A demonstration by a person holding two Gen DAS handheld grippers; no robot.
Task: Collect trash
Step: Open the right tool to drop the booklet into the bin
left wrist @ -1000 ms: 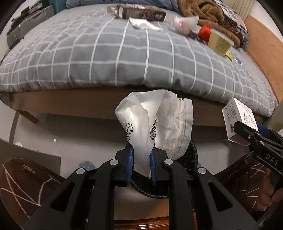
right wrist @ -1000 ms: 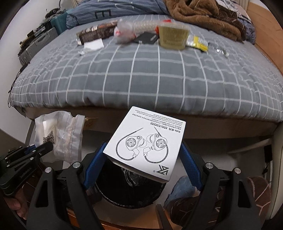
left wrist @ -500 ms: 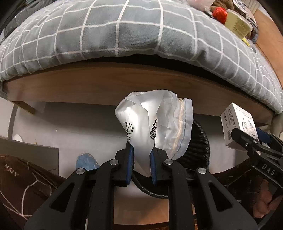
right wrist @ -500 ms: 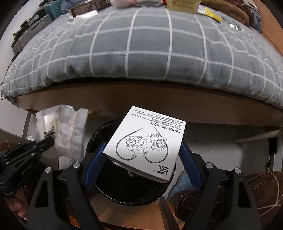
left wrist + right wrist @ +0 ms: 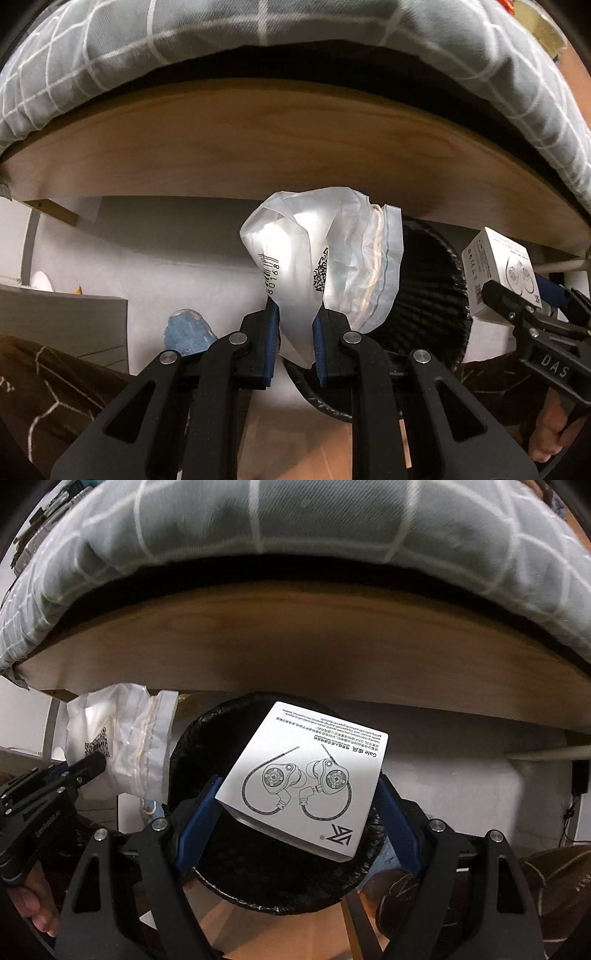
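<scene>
My left gripper (image 5: 295, 332) is shut on a crumpled clear plastic bag (image 5: 325, 266) with a barcode, held above the left rim of a black bin (image 5: 432, 306). In the right wrist view that same plastic bag (image 5: 122, 746) hangs left of the black bin (image 5: 266, 867), with the left gripper (image 5: 88, 768) pinching it. My right gripper (image 5: 299, 805) is shut on a white earphone box (image 5: 306, 779), holding it by its sides directly over the bin's dark mouth. From the left wrist view the earphone box (image 5: 498, 277) shows at the right edge.
A bed with a grey checked cover (image 5: 295, 524) and a wooden frame (image 5: 295, 646) overhangs the bin. Brown slippers (image 5: 48, 398) lie on the floor at both sides. A blue crumpled item (image 5: 188, 332) lies left of the bin. A hand (image 5: 33, 901) grips the left tool.
Both grippers have sunk toward the bin and tilted further down. The top of the bed has slid out of view, and the bin's opening now fills the area under the box.
</scene>
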